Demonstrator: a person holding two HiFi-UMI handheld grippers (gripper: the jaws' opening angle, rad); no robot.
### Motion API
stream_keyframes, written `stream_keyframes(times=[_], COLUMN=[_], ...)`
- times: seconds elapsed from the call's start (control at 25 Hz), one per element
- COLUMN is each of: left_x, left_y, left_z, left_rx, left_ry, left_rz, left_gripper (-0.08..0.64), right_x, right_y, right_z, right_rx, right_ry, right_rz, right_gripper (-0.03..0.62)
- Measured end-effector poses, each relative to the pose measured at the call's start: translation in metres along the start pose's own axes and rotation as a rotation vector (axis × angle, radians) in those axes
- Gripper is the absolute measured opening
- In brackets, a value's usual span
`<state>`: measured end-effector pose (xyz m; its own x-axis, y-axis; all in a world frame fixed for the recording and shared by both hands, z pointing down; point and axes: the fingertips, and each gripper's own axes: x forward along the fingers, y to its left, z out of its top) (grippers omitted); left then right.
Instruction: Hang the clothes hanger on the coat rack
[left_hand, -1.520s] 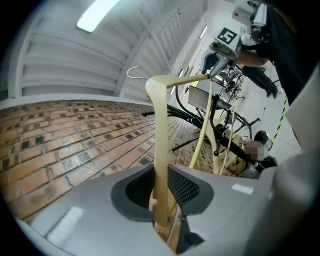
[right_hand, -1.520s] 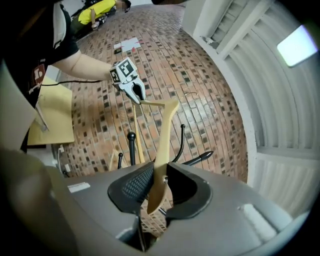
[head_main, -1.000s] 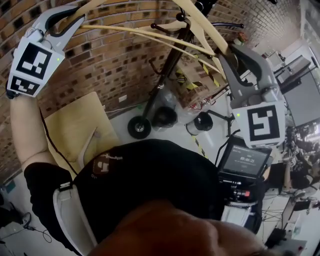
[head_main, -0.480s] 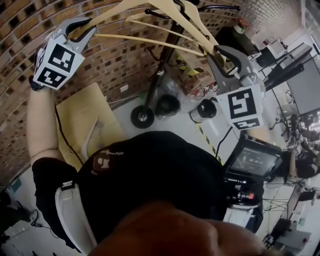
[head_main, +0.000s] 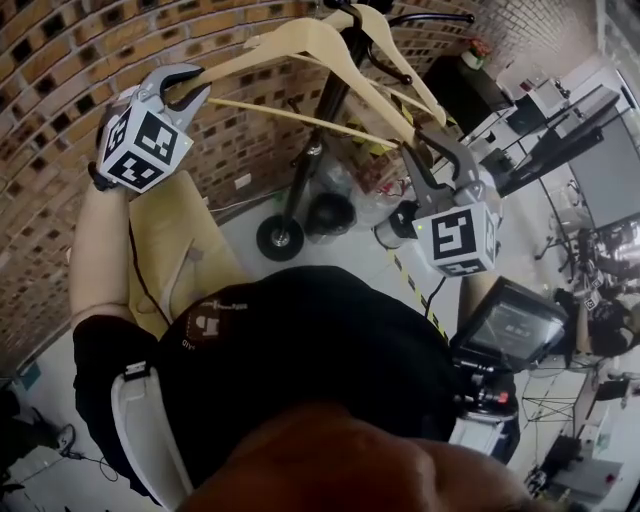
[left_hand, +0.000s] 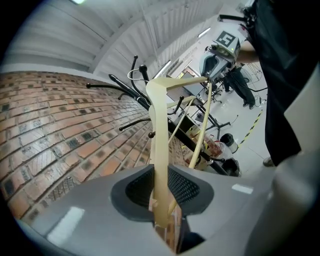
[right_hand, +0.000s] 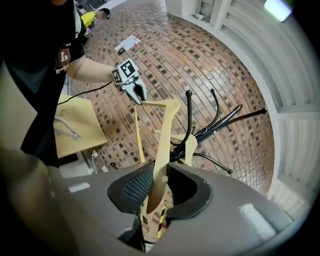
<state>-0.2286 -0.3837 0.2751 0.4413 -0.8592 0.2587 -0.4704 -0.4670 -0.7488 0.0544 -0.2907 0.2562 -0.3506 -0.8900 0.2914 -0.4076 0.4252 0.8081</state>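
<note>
I hold a pale wooden clothes hanger (head_main: 300, 40) by its two ends. My left gripper (head_main: 185, 86) is shut on its left tip, and my right gripper (head_main: 424, 150) is shut on its right tip. In the left gripper view the hanger's arm (left_hand: 159, 160) runs up from between the pads of the left gripper (left_hand: 161, 200). The right gripper view shows the other arm (right_hand: 162, 145) clamped in the right gripper (right_hand: 159, 192). The black coat rack (head_main: 318, 135) stands just behind the hanger. A second wooden hanger (head_main: 385, 45) hangs on it. Whether my hanger's hook touches the rack is unclear.
A curved brick wall (head_main: 60, 60) lies behind the rack. A pale wooden chair (head_main: 165, 250) stands at the left below my left arm. The rack's wheeled base (head_main: 278, 238), dark round objects (head_main: 330, 215) and striped floor tape (head_main: 410, 290) lie below. A monitor (head_main: 515, 325) sits at the right.
Both grippers and the hanger have come down in the head view. The hanger's peak, cut off by the top edge before, now shows in front of the rack.
</note>
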Motion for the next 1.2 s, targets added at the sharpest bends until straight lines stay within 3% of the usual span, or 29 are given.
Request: stream_keyframes(times=[0.64, 0.8, 0.88, 1.0, 1.2], left_x=[0.114, 0.139, 0.147, 0.149, 0.140], left_y=[-0.072, -0.081, -0.080, -0.079, -0.077], left_z=[-0.023, -0.029, -0.030, -0.028, -0.034], left_rx=[0.003, -0.025, -0.058, -0.169, -0.368], left_ry=[0.031, 0.018, -0.003, -0.077, -0.187], left_rz=[-0.120, -0.087, -0.064, -0.047, 0.003], left_gripper=[0.084, 0.086, 0.087, 0.087, 0.165], right_x=[0.070, 0.085, 0.091, 0.096, 0.097], right_y=[0.036, 0.034, 0.031, 0.030, 0.034], right_z=[-0.125, -0.142, -0.145, -0.148, -0.152], right_rx=[0.091, 0.078, 0.068, 0.072, 0.176], right_ry=[0.173, 0.185, 0.182, 0.172, 0.125], right_rz=[0.011, -0.043, -0.062, -0.083, -0.048], right_gripper=[0.104, 0.104, 0.104, 0.106, 0.143])
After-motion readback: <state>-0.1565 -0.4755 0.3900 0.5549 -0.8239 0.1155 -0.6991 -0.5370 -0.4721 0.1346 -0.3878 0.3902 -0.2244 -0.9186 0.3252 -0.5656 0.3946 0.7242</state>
